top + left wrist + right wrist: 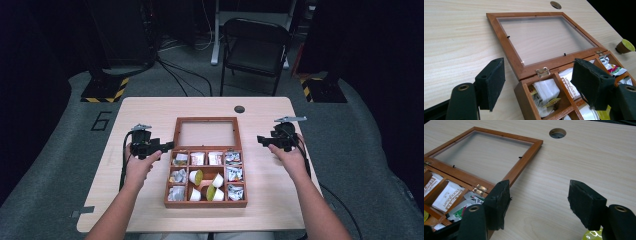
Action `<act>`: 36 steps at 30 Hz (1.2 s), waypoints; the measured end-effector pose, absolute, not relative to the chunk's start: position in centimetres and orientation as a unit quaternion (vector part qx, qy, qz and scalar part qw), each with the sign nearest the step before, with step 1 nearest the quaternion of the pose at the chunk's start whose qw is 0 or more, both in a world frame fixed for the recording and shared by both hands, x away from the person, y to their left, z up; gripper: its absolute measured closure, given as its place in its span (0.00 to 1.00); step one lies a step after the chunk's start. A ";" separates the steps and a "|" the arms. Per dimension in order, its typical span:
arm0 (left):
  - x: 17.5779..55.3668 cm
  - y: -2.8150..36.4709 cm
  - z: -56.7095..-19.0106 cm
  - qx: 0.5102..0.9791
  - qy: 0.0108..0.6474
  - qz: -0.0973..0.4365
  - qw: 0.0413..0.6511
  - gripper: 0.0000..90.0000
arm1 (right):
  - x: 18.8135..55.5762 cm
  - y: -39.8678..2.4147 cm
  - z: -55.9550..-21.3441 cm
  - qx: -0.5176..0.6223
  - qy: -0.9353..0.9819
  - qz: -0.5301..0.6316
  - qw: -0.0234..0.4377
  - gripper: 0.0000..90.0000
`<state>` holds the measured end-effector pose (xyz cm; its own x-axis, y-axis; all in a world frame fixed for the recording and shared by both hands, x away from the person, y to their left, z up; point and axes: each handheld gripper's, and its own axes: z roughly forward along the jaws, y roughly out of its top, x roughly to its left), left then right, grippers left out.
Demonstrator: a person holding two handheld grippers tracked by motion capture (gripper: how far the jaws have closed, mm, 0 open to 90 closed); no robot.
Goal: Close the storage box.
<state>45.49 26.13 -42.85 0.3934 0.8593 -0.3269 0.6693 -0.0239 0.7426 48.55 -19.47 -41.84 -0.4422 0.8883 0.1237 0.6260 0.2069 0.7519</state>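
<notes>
An open wooden compartment box sits mid-table, its glass-paned lid folded flat behind it. Tea packets fill the outer cells; white and yellow-green pods lie in the middle cell. My left gripper hovers open by the box's left rear corner, nothing between its jaws. The left gripper view looks over the hinge, a packet and the lid frame. My right gripper is open beside the box's right rear corner, over bare table. A yellow-topped pod lies on the table, pod by the right jaw.
A round cable hole is in the table's far edge. A black folding chair stands beyond the table, with stand bases and cables on the floor. Bare tabletop lies left, right and behind the box.
</notes>
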 end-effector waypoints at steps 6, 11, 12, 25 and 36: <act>46.2 25.8 -42.4 0.711 0.537 0.110 0.440 0.30 | 49.0 -18.5 -40.6 0.487 0.766 0.383 0.170 0.37; 46.9 25.6 -42.4 0.716 0.534 0.111 0.436 0.30 | 49.6 -17.6 -40.1 0.475 0.773 0.388 0.164 0.37; 47.1 25.6 -42.4 0.717 0.533 0.110 0.435 0.30 | 49.6 -17.3 -40.0 0.476 0.772 0.389 0.161 0.37; 49.2 25.6 -43.6 0.716 0.540 0.094 0.433 0.30 | 50.9 -15.4 -41.0 0.475 0.779 0.388 0.133 0.37; 50.8 24.9 -45.3 0.726 0.545 0.090 0.409 0.31 | 52.0 -14.1 -43.1 0.487 0.774 0.385 0.120 0.35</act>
<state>50.79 24.87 -45.28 0.3891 0.8658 -0.3145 0.7178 -0.0710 0.6926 52.01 -14.10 -43.15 -0.4963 0.8472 0.1898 0.6621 0.2280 0.7139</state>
